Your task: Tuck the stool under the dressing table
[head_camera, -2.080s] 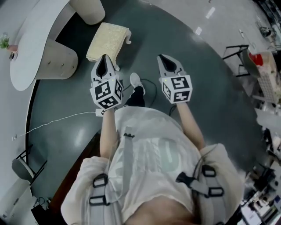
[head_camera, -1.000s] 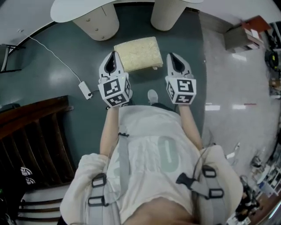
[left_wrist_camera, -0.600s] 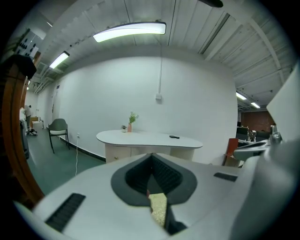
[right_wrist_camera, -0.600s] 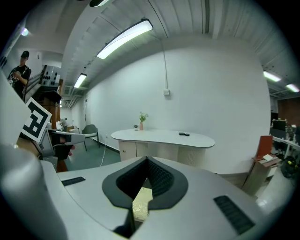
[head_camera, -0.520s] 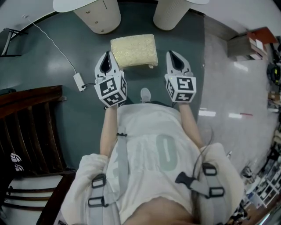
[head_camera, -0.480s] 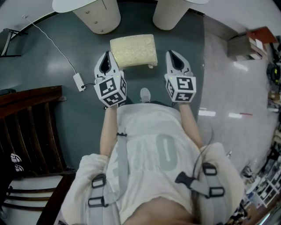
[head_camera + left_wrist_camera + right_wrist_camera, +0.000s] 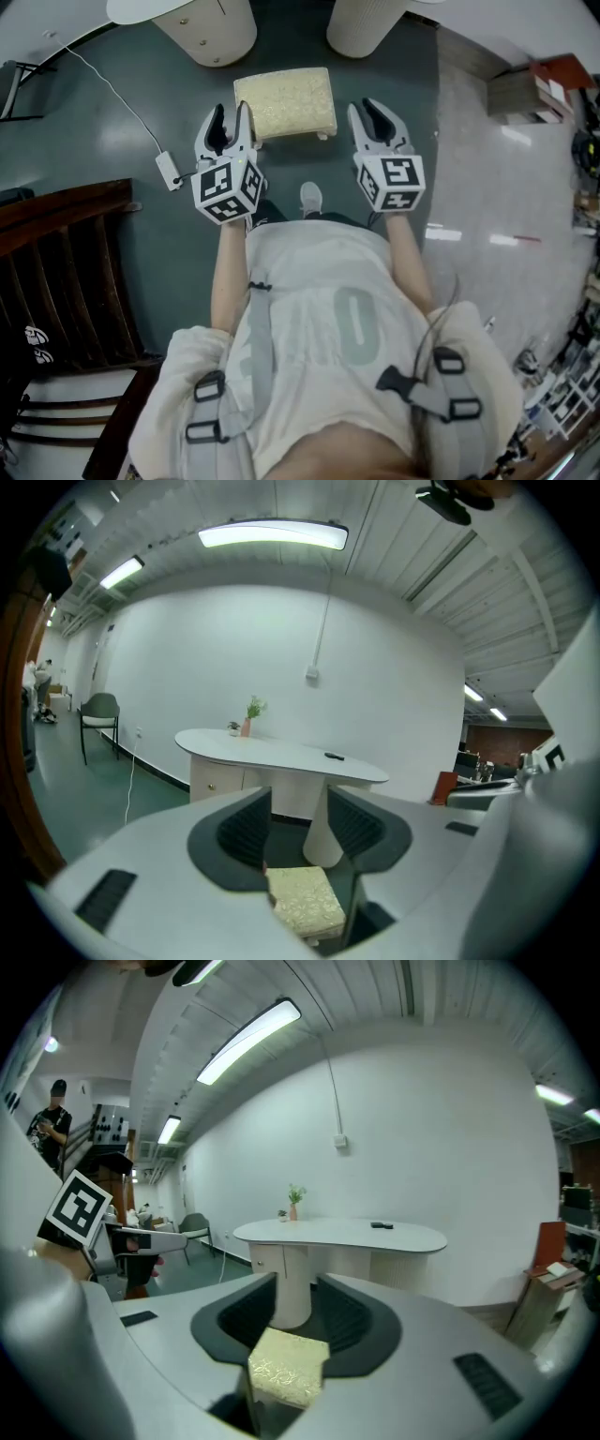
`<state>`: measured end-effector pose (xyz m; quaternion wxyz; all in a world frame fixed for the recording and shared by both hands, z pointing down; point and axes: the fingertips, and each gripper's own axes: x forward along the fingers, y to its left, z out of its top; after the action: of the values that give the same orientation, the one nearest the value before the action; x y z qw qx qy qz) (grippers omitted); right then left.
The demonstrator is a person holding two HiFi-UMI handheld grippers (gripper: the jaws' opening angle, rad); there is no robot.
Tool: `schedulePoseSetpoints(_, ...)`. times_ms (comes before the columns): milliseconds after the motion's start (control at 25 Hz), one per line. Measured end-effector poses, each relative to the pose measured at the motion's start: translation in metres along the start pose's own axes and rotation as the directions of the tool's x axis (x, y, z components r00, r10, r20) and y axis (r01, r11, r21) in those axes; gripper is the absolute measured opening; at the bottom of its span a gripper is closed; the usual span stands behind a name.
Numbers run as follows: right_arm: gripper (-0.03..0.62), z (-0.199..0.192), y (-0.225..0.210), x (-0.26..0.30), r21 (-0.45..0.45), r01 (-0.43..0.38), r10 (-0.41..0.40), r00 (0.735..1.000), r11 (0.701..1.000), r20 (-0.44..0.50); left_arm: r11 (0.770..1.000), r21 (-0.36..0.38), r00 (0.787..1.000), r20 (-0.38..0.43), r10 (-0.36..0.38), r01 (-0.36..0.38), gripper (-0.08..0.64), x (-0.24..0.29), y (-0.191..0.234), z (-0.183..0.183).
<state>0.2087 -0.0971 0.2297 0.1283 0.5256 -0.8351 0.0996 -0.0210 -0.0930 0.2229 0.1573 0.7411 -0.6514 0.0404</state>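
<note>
The stool (image 7: 285, 101) stands on the floor just short of the dressing table (image 7: 208, 28), facing the gap between its two pedestals. Neither gripper touches it: the left gripper (image 7: 230, 124) is spread wide and the right gripper (image 7: 377, 122) only slightly parted, both empty. If the narrower right one misses the seat's edge, a one-sided push would likely skew the stool into a pedestal. Half a second back both pairs of jaws were pressed together; they have just been opening, and the stool has barely shifted.
</note>
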Motion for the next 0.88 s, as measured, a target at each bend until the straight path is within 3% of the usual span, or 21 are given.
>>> schedulePoseSetpoints(40,0.172,-0.002,0.002,0.005,0.007,-0.023,0.023,1.0,1.0,-0.016,1.0,-0.008,1.0,-0.003,-0.016,0.016,0.18,0.004,0.003,-0.001)
schedulePoseSetpoints(80,0.237,-0.005,0.002,0.011,0.02,-0.039,0.039,0.999,0.999,-0.034,1.0,-0.004,1.0,-0.01,-0.022,0.022,0.204,0.008,0.006,-0.004)
schedulePoseSetpoints(160,0.295,-0.014,-0.001,0.024,0.039,-0.057,0.059,0.996,0.998,-0.069,0.999,0.031,0.999,-0.036,-0.02,0.021,0.227,0.017,0.016,-0.015)
schedulePoseSetpoints(360,0.314,-0.068,-0.014,0.063,-0.063,-0.092,0.075,0.969,0.994,-0.235,0.986,0.151,0.977,-0.209,-0.033,0.066,0.25,0.046,0.04,-0.091)
schedulePoseSetpoints(480,0.314,-0.117,-0.022,0.093,-0.131,-0.126,0.079,0.945,0.983,-0.318,0.988,0.134,0.96,-0.277,-0.039,0.079,0.256,0.065,0.06,-0.15)
schedulePoseSetpoints(560,0.314,-0.153,-0.023,0.113,-0.125,-0.141,0.087,0.928,0.982,-0.362,0.984,0.16,0.947,-0.319,-0.026,0.08,0.256,0.079,0.079,-0.197)
schedulePoseSetpoints(680,0.314,-0.209,-0.023,0.134,-0.111,-0.174,0.111,0.896,0.978,-0.431,0.96,0.249,0.904,-0.427,-0.009,0.128,0.256,0.094,0.099,-0.275)
schedulePoseSetpoints(880,0.314,-0.31,-0.034,0.16,-0.12,-0.204,0.106,0.83,0.971,-0.548,0.951,0.283,0.84,-0.54,0.051,0.124,0.256,0.112,0.139,-0.384)
